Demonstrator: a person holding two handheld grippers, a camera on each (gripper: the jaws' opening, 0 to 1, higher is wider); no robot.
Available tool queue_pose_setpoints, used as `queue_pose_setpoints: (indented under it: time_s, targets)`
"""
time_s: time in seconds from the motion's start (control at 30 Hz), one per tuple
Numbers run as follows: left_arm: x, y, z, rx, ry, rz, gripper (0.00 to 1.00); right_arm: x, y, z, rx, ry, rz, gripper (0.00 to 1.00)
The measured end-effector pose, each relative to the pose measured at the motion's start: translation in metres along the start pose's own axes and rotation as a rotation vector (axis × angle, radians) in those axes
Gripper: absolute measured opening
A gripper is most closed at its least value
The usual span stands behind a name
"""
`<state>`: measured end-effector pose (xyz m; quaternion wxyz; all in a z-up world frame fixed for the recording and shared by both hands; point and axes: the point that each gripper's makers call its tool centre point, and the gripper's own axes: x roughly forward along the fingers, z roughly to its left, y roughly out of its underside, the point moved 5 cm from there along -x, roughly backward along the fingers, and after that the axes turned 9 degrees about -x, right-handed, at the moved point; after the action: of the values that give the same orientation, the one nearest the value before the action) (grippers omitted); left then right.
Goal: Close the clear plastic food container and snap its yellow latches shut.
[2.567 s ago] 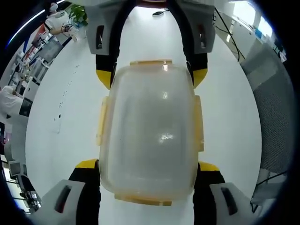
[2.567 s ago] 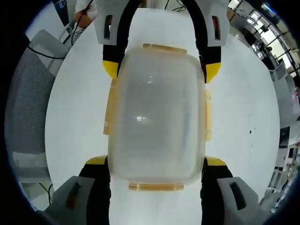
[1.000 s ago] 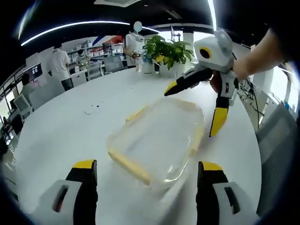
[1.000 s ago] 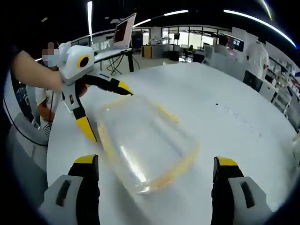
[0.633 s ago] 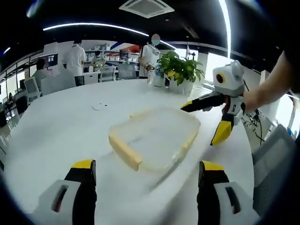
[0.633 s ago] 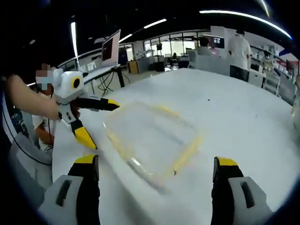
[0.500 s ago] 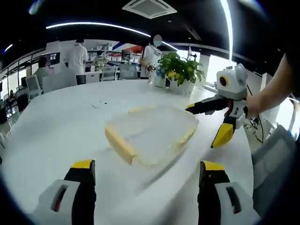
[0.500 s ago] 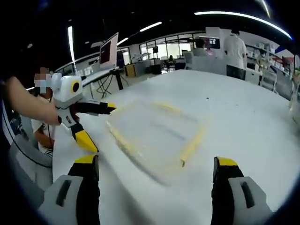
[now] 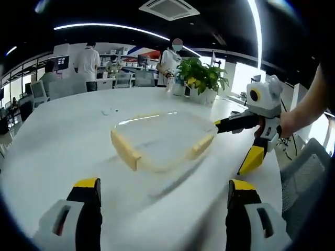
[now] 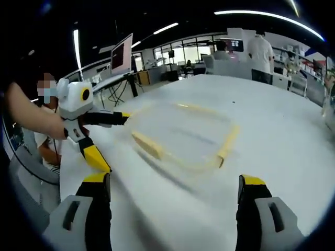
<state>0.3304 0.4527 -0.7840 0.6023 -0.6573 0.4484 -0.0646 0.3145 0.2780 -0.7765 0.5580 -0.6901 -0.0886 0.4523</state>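
The clear plastic container (image 9: 162, 137) lies flat on the white table (image 9: 63, 136) with its lid on, blurred by motion. Yellow latches (image 9: 125, 150) show along its edges, another at the right edge (image 9: 201, 146). My left gripper (image 9: 163, 187) is open, short of the container, with nothing between its jaws. The right gripper (image 9: 233, 146) hangs open beside the container's right end, held by a hand. In the right gripper view the container (image 10: 183, 137) sits ahead of my open right gripper (image 10: 174, 180), and the left gripper (image 10: 115, 142) stands open at its left.
A potted plant (image 9: 201, 78) stands at the table's far edge. Several people stand among desks behind it. A grey chair (image 9: 306, 172) is at the right, a monitor (image 10: 121, 55) on a desk beyond the table, and a seated person (image 10: 44, 146) at the left.
Both grippers, which straddled the container from above 2.6 s ago, have drawn back and apart from it. Both views now look low across the table; the container stays put.
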Motion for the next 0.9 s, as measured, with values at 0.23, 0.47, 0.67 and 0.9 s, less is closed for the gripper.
queue_pose_setpoints:
  time_s: [0.23,0.47,0.67,0.9]
  targets:
    - [-0.004,0.001,-0.001,0.002,0.000,0.000,0.99,-0.002,-0.002,-0.003,0.006,0.009,-0.007,1.00]
    - [-0.010,0.002,0.004,-0.035,-0.020,-0.014,0.98,-0.006,0.000,-0.005,-0.003,0.015,0.005,0.99]
    - [-0.015,0.007,0.004,-0.049,-0.023,-0.002,0.96,-0.014,0.001,-0.009,0.009,0.028,0.003,0.99]
    - [-0.027,0.008,0.005,-0.081,-0.036,-0.022,0.96,-0.030,0.001,-0.013,0.044,0.050,-0.014,0.98]
